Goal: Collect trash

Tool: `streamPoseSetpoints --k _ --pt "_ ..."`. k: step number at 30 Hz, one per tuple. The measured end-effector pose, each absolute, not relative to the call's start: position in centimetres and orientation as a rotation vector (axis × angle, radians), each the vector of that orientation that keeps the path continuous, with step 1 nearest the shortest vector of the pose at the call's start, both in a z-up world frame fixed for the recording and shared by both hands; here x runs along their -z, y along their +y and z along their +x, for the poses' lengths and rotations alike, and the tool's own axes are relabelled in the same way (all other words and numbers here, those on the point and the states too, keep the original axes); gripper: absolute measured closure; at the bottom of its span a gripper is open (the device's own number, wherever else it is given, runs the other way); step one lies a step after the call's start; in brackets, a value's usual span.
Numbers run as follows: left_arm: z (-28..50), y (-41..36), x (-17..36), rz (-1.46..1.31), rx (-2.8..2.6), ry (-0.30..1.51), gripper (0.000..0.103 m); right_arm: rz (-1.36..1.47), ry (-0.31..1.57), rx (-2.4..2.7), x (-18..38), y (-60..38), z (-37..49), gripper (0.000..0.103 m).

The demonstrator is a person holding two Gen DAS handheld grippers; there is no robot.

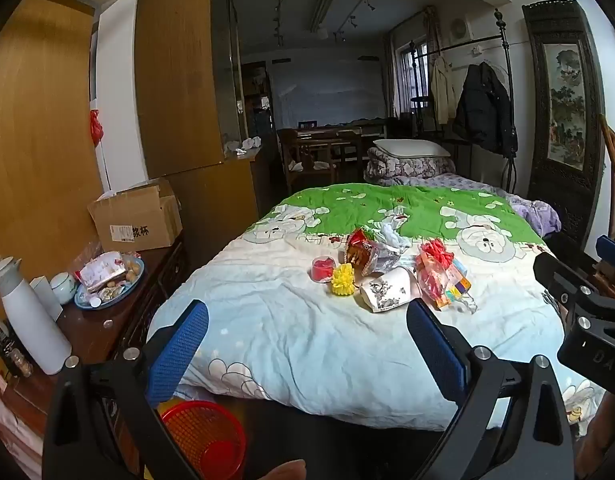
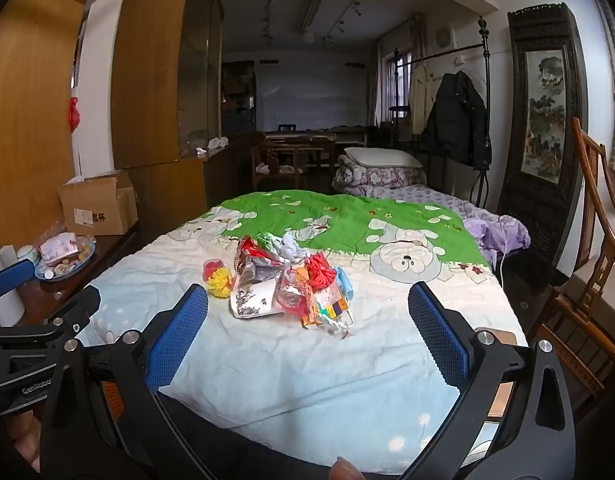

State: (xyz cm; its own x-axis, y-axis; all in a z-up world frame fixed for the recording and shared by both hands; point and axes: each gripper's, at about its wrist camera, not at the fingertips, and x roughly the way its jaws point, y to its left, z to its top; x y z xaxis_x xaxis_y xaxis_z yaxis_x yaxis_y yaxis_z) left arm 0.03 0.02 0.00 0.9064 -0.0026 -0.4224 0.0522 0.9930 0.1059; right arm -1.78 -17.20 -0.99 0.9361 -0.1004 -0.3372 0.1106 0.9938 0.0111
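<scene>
Trash pile [image 2: 291,284] mid-bed [image 2: 307,380], tongs [image 2: 307,336] apart

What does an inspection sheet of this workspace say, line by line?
Surface: bed quilt, wrinkled, white and green.
Job's things: trash pile mid-bed: paper cup on its side, yellow pompom, wrappers; red basket on the floor.
Clutter: nightstand holds thermos, snack plate, cardboard box.
Grippers: left gripper and right gripper open, empty, short of the pile.
Cables: thin white cord at the bed's far right.
Surroundings: coat rack, wooden chair.

Home bedroom: quilted bed [image 1: 291,344], wardrobe [image 1: 175,68], hanging coats [image 1: 483,108]
</scene>
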Motion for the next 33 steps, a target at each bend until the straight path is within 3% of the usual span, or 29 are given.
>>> streamPoseSetpoints --k 33 --pt "-0.05 0.26 -0.11 0.1 0.022 0.422 0.006 0.037 0.348 0.105 1.07 -17.16 -1.76 0.006"
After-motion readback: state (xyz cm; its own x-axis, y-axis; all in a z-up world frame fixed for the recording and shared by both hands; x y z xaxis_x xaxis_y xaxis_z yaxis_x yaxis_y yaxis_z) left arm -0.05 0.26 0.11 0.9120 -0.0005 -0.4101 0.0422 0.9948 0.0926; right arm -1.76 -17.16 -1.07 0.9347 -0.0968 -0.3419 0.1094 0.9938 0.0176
